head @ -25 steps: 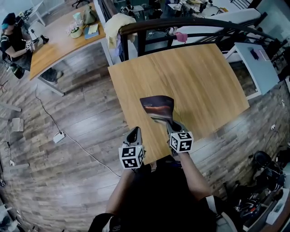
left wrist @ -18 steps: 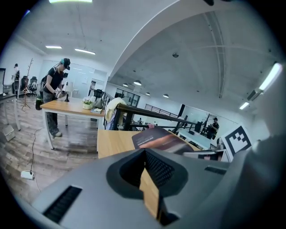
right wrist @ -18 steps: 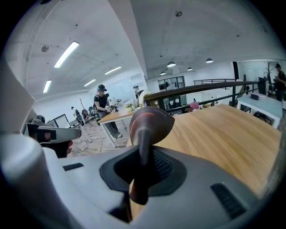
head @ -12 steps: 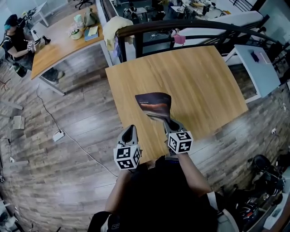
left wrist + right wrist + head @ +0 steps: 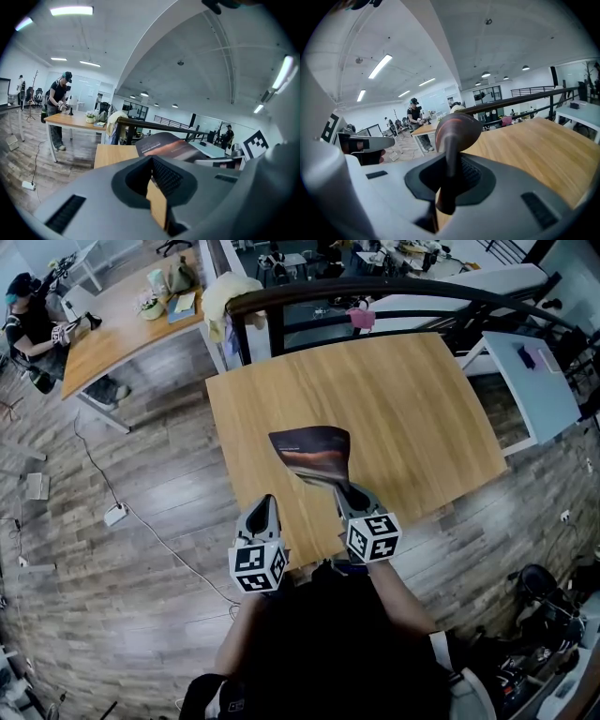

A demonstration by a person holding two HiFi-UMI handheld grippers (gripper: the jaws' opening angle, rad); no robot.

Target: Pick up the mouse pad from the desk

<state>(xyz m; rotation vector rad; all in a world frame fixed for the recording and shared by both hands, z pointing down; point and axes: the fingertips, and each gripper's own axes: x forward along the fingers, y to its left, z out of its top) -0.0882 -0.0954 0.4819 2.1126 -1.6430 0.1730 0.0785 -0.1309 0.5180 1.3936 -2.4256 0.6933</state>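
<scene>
right claw (image 5: 346,492) angled down, pinching mouse pad (image 5: 312,451) aloft

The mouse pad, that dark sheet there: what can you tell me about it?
The mouse pad is a thin, flexible sheet, dark with an orange-red streak printed across it. The right hand-held gripper pinches its near edge, and it curls outward above the wooden desk, apparently touching nothing else.
</scene>
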